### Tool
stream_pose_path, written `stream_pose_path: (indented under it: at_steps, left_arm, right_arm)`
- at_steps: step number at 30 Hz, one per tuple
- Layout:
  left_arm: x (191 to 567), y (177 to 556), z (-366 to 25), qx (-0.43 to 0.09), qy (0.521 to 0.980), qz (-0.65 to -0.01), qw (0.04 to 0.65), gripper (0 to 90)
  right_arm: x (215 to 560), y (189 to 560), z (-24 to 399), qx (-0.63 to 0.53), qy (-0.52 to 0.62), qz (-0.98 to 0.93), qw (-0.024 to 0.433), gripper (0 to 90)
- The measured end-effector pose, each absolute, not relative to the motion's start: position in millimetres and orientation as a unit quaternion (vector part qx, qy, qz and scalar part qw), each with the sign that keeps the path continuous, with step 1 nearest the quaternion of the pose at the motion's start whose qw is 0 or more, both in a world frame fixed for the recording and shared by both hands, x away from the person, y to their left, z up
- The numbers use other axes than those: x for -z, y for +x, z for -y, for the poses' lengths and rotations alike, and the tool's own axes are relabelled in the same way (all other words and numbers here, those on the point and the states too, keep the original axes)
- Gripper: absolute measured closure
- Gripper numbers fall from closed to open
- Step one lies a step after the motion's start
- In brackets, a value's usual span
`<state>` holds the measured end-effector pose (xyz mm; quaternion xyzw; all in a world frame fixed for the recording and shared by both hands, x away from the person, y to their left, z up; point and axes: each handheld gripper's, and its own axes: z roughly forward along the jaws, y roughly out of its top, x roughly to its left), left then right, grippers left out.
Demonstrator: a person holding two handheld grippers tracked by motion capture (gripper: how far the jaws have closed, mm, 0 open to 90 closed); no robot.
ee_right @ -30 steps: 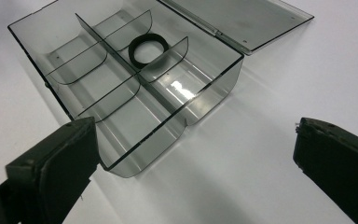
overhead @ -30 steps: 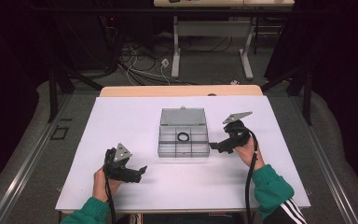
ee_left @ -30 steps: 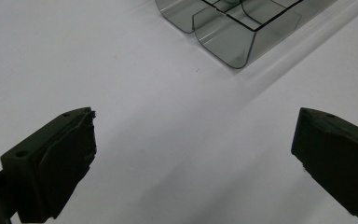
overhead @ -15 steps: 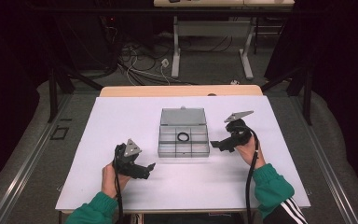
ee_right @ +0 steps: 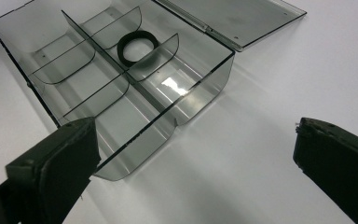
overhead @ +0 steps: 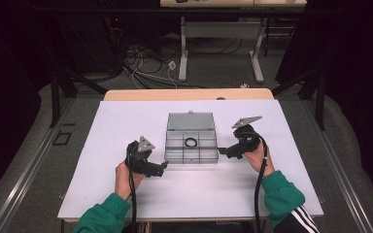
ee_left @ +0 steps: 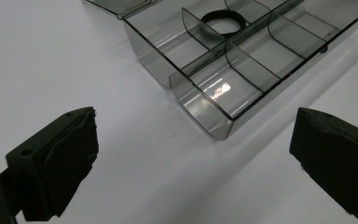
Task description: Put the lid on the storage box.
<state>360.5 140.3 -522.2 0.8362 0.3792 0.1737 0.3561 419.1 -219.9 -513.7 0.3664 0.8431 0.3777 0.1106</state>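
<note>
Both tongs, left [overhead: 161, 170] and right [overhead: 225, 151], gape empty beside the unlabelled clear box [overhead: 191, 151] holding a black ring [overhead: 191, 142].

A white-topped table [overhead: 126, 121] fills the middle of the high view; a clear compartment box [overhead: 191, 151] lies at its centre, lid [overhead: 191, 121] open flat toward the frame's top
</note>
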Motion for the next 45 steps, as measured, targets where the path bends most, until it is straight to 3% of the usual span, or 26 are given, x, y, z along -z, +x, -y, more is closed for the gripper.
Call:
stream_pose_path:
  at_steps: [31, 45]
  left_arm:
    - [518.8, 401.0, -88.7, -0.126, 0.852, -0.364, 0.354, 2.9]
    - [519.9, 416.2, -72.6, -0.106, 0.859, -0.366, 0.342, 20.2]
  right_arm:
    - [513.4, 424.1, 218.0, -0.377, 0.371, -0.840, 0.122, 1.4]
    - [511.4, 427.3, 224.6, -0.382, 0.379, -0.833, 0.129, 2.5]
